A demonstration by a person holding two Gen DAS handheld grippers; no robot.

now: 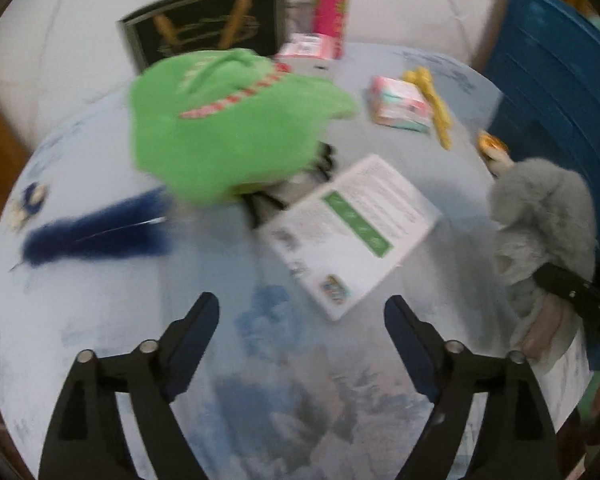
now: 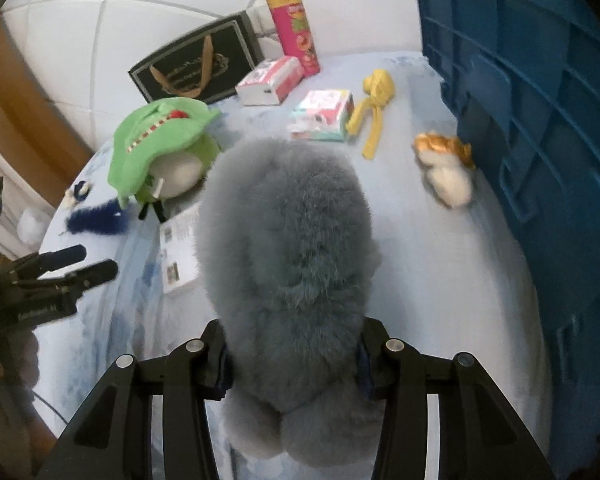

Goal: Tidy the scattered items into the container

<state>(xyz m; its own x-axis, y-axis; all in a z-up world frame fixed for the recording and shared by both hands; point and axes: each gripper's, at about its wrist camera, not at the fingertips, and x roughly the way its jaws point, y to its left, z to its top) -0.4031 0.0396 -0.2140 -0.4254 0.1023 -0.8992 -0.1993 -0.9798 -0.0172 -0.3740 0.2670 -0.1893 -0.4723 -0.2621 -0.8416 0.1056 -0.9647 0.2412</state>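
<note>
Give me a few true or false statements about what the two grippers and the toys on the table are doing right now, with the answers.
1. The right gripper is shut on the grey plush toy. True.
2. The left gripper holds the green plush toy. False: it is open and empty; the toy lies on the table beyond it.
3. The pink snack can stands upright. True.
4. The yellow knotted toy is inside the blue crate. False: it lies on the table beside a small pastel box.

leaflet (image 2: pixel 180 252): half hidden by grey plush (image 2: pixel 288 240) | crate (image 2: pixel 520 100): cropped
</note>
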